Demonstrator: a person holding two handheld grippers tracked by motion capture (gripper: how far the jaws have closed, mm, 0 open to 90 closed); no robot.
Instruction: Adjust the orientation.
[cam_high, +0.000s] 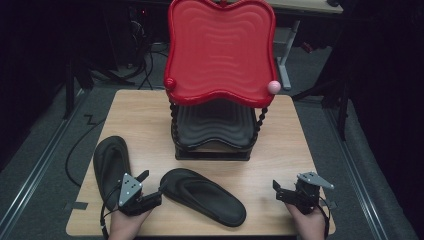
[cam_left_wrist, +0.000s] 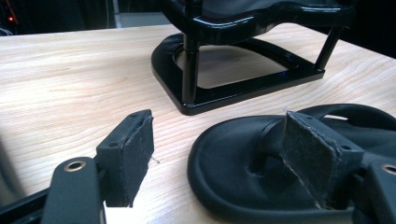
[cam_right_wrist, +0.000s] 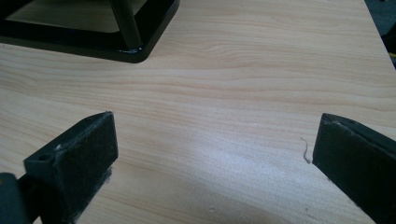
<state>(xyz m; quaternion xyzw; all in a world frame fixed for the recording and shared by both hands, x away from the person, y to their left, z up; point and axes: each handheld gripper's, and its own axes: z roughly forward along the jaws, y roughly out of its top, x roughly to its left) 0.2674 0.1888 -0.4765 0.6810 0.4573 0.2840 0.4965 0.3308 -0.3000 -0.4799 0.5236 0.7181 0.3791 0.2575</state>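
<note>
Cables (cam_high: 142, 55) on floor behind table (cam_high: 145, 112).

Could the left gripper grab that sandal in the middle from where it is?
Probably yes: the left gripper is open, its fingers straddling the sandal's near end, nothing between.

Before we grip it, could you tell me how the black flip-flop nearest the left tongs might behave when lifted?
The flip-flop looks like soft moulded foam, so probably light and bendy, drooping if pinched at one end. It lies flat, so it is unlikely to roll. Its matte surface should grip the padded left tongs.
</note>
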